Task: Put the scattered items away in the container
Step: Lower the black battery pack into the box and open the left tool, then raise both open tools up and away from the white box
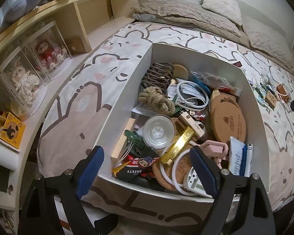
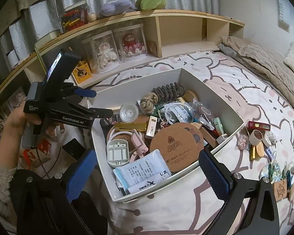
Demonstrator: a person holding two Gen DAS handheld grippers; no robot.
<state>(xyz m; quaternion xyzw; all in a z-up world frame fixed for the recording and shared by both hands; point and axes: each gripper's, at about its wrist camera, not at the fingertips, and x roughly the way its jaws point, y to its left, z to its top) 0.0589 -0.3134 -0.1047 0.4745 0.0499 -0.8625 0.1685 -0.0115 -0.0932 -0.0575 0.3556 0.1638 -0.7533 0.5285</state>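
We see the white container point(image 1: 127, 82) on the bed sheet point(image 1: 72, 105), full of small things piled so that many hide each other. A black box point(image 1: 135, 173) reads "SAFETY" upside down, half under a red packet. The round cork coaster point(image 2: 173, 146) has a printed logo too small for us to read; a pouch point(image 2: 147, 185) shows "X-KING". The left gripper point(image 1: 147, 168) is wide open and empty above the near corner of the container; its body reads "GenRobot.AI". The right gripper point(image 2: 148, 174) is also spread wide, holding nothing. Scattered items point(image 2: 258, 139) lie on the sheet right of the container, some cut off by the picture edge.
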